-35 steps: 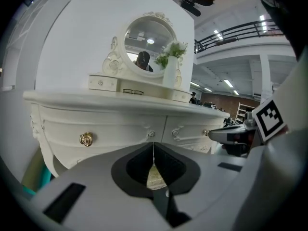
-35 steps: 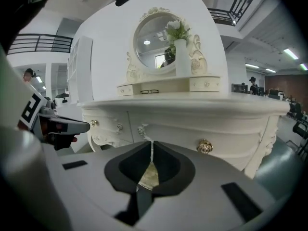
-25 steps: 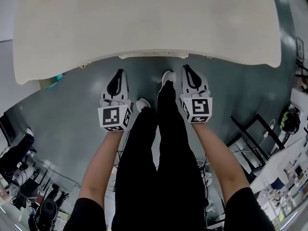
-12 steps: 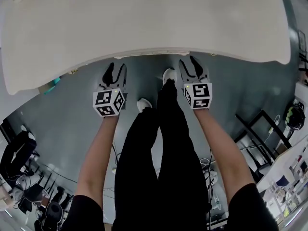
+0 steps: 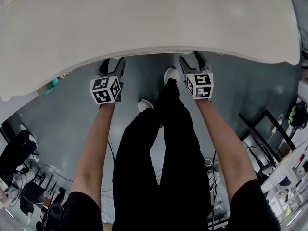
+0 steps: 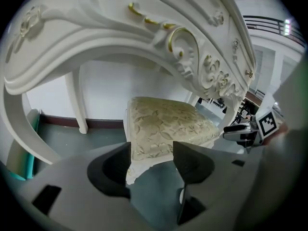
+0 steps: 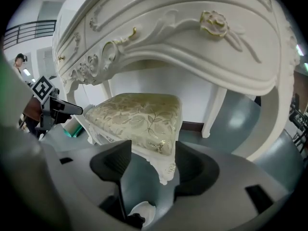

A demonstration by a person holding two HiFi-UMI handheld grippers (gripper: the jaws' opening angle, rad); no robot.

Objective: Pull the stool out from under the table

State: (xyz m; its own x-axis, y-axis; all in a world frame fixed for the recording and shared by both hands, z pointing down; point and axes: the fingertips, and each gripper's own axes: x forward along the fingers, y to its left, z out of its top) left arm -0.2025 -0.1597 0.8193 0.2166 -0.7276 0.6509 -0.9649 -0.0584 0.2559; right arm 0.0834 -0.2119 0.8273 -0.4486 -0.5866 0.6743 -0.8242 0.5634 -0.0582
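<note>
No words, numbers or brand names can be read on anything in view

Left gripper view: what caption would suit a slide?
Left claw, jaws just opened, frames a corner of the stool between them, ungripped, beneath the ornate white table.

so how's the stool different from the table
The stool has a padded seat with a leaf pattern; the table has a plain pale top. The stool is low and tucked underneath; the table stands taller and arches over it. Both have white carved frames with curved legs.
</note>
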